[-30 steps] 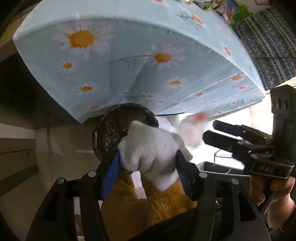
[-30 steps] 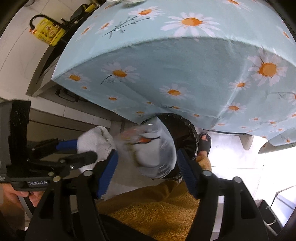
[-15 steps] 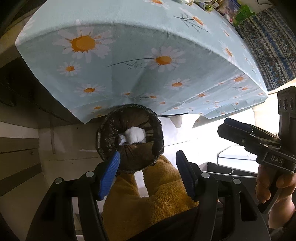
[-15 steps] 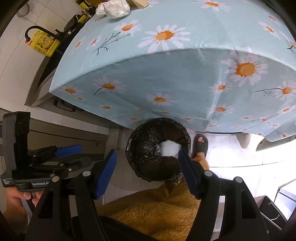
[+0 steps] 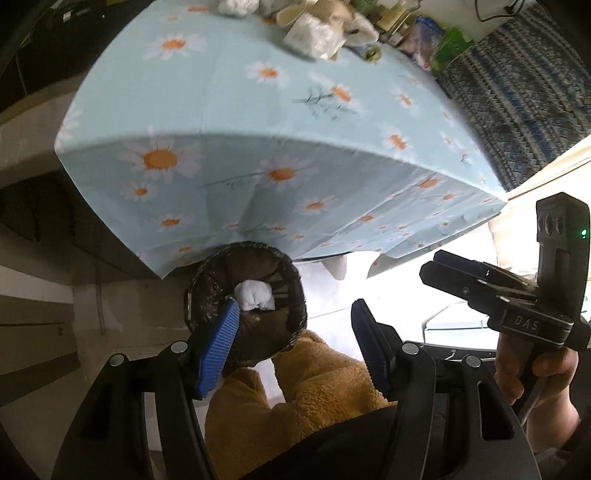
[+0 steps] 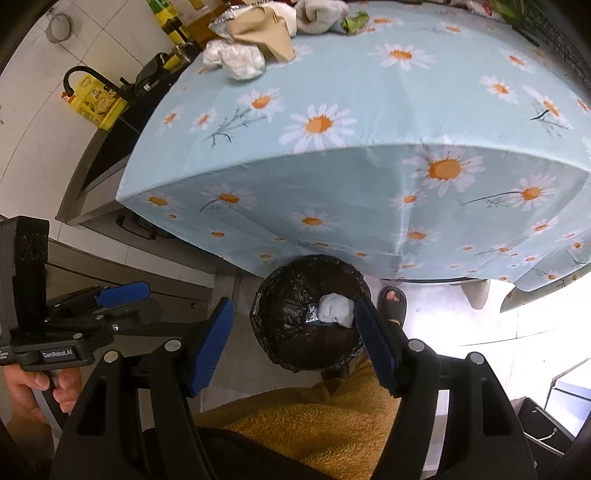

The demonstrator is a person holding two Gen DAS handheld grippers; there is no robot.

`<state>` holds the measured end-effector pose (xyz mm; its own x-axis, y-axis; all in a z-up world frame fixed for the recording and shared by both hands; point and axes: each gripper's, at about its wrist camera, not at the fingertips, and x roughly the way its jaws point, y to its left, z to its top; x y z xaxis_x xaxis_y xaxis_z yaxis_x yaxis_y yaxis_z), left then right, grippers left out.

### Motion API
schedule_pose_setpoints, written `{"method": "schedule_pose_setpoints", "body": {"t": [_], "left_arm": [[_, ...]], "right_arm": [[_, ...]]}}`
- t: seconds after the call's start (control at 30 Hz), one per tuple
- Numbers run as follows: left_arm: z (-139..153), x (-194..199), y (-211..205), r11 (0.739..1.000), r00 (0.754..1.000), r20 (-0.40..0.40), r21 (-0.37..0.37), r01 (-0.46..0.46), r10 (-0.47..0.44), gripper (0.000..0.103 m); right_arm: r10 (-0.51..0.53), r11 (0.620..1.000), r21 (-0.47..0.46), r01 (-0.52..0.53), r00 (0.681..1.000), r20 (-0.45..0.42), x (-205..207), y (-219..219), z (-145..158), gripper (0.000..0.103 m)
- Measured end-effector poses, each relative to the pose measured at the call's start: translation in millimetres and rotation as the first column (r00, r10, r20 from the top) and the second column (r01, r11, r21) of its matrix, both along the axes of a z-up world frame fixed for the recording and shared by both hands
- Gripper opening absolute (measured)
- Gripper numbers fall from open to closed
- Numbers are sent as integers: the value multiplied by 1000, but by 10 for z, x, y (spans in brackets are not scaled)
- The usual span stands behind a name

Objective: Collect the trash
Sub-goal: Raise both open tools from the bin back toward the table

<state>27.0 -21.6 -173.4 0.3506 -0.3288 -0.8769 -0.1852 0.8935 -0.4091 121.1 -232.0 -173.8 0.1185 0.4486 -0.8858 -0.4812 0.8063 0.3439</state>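
The right wrist view shows things the left one does not: a yellow jug [image 6: 96,101] with a black handle on a dark side counter, a foot in a dark sandal [image 6: 392,301] on the floor beside the bin, and a shiny bit of foil [image 6: 313,313] next to the white wad. The left wrist view alone shows a blue woven cloth [image 5: 517,96] with a zigzag pattern past the far end of the table.

Both views look down on one round bin [image 6: 308,314] lined with a crinkly black bag. It stands on the floor, partly under the edge of the table [image 5: 229,110]. Inside it lies one soft white wad of paper [image 5: 255,295].

The table has a smooth light-blue cover with white and orange daisies. At its far end sits a heap of more trash [image 6: 266,33]: a crumpled silvery ball, a tan paper piece, white wads and a green scrap. The pieces overlap too much to count well.

The left gripper [image 5: 293,345] has its jaws apart with nothing between them; they have just been opening. The right gripper [image 6: 295,345] also has its jaws apart and holds nothing. Each has two ridged blue pads on black plastic arms. Fuzzy yellow trousers [image 6: 332,417] fill the bottom of both views.
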Motion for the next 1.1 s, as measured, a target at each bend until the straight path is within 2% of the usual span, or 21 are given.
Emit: {"method": "schedule_pose_setpoints", "body": {"t": [0.23, 0.43, 0.6, 0.67, 0.73, 0.83, 1.1], "left_arm": [[342, -36, -5, 1000, 997, 81, -15, 13, -11, 61], [558, 119, -5, 999, 990, 135, -10, 32, -31, 61], [699, 328, -23, 999, 986, 160, 37, 40, -45, 61], [799, 403, 30, 997, 983, 184, 71, 4, -17, 61], [881, 475, 106, 998, 980, 200, 63, -23, 10, 61], [1010, 638, 174, 994, 975, 222, 99, -40, 18, 61], [1030, 1140, 184, 985, 978, 207, 160, -73, 39, 61]], "right_arm": [[-12, 1000, 22, 10, 998, 70, -31, -58, 286, 68], [-27, 999, 45, 21, 991, 130, 127, -102, 528, 69], [-19, 998, 65, 9, 987, 157, 351, -74, 668, 69], [-13, 997, 76, 1, 987, 160, 443, -52, 696, 69], [-7, 996, 84, -7, 987, 163, 556, -15, 716, 69], [12, 994, 101, -29, 985, 171, 728, 45, 742, 69], [42, 989, 134, -66, 984, 174, 1178, 115, 757, 69]]}}
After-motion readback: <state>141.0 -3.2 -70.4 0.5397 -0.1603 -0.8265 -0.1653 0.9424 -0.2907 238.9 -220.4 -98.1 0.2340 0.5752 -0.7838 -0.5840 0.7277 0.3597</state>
